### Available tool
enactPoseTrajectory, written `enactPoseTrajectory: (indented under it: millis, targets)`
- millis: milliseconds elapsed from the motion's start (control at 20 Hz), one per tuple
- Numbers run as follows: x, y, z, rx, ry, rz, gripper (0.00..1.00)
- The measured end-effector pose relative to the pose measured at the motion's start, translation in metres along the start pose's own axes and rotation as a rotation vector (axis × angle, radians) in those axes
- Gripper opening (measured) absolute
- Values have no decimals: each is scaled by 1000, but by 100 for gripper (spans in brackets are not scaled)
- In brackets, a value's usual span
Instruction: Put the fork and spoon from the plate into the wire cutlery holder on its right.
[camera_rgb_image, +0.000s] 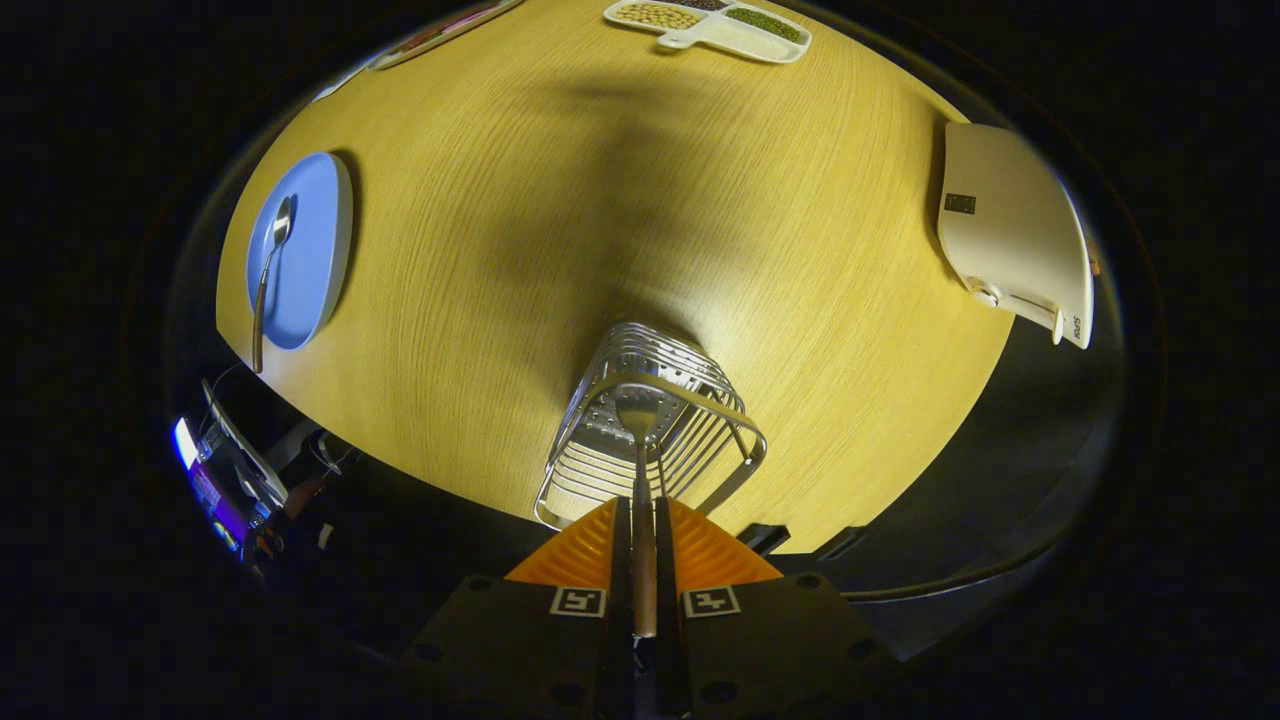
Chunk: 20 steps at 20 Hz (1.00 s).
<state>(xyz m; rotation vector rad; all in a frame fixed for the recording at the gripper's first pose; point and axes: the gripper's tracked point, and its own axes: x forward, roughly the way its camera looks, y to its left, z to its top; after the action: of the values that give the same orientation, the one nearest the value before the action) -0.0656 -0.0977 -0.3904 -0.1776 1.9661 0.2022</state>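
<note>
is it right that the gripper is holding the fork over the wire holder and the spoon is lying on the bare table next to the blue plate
Not quite. The gripper is shut on the fork over the wire holder, but the gripper view shows the spoon lying on the blue plate, not on the table beside it.

Spoon (268, 275) on plate (312, 255), well left of wire cutlery holder (650, 430)

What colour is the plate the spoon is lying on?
Light blue, plain plate under the spoon; seen in the gripper view.
</note>
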Motion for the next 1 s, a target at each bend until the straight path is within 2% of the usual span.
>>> enactPoseTrajectory:
  millis: [200,400,500,600,800,1000]
  targets:
    - [-13,-4,11,44,-166,9,14]
    - [-52,0,34,122,-471,23,22]
    - [-75,24,38,150,-620,74,22]
    - [-96,63,47,152,-718,178,21]
    - [-125,166,55,86,-761,375,21]
    - [-121,250,77,-4,-732,443,21]
